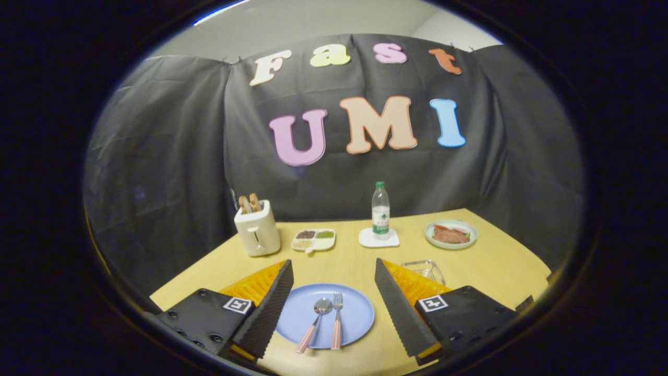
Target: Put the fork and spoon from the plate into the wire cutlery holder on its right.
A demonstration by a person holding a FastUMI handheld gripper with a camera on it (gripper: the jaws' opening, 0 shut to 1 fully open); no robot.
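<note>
A pale wood counter (485, 266) fills the lower middle of the frame, its far edge meeting black cloth (172, 156) that hangs in creased folds across the back and both sides. Above the cloth, a plain light wall (313, 23) shows at the top, with what may be a lamp's bright streak (222, 11) at upper left.

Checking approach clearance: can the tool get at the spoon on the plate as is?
Probably yes. The tool is open, with the spoon lying between its fingers beside the fork on the blue plate; nothing covers it, though the fork lies close.
</note>
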